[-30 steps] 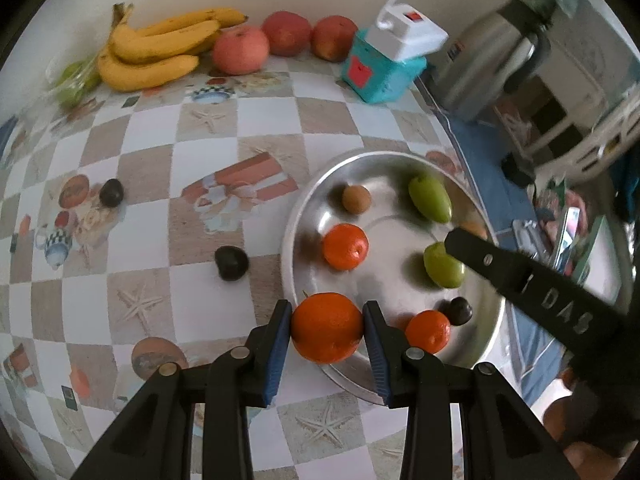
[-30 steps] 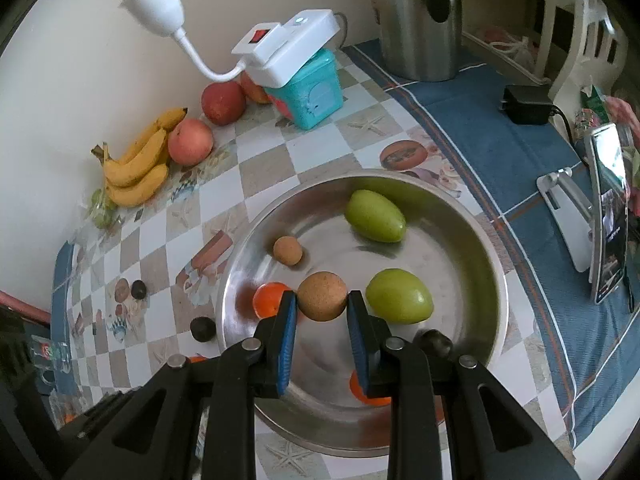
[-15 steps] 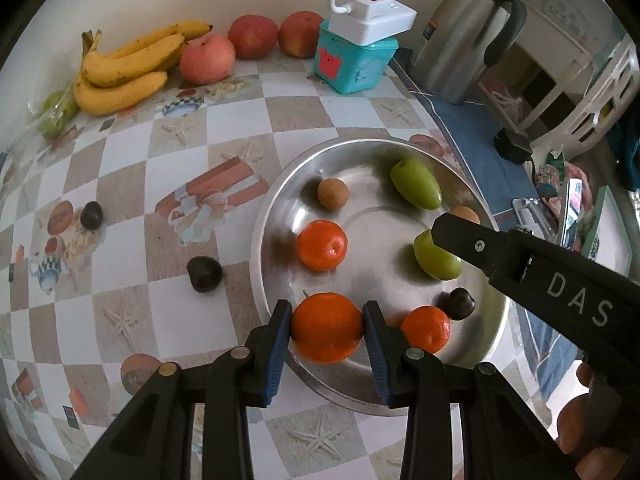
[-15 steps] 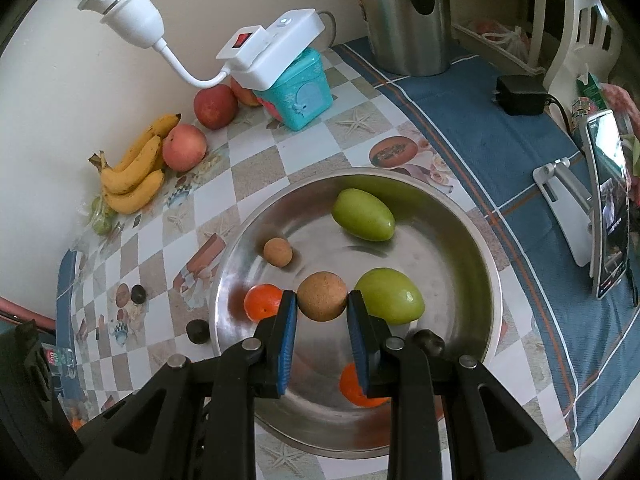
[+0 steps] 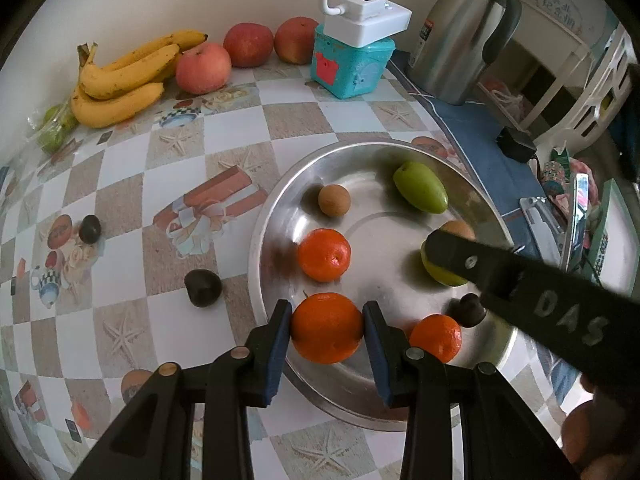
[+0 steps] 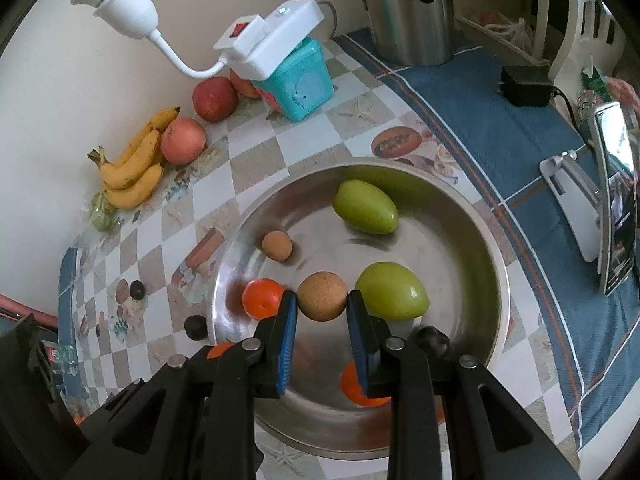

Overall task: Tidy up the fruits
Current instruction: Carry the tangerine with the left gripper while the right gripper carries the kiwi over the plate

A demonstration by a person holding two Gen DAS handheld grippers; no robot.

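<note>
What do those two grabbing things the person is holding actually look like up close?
Both are alike. The left tool and the right tool each have two angular matte-black plastic fingers with cut-out windows, round silver rivets at the joints, and flat blue pads on the inner faces. The left wrist view shows the right tool's arm from the side, with pale "DAS" lettering. No cables or sleeves are visible.
</note>
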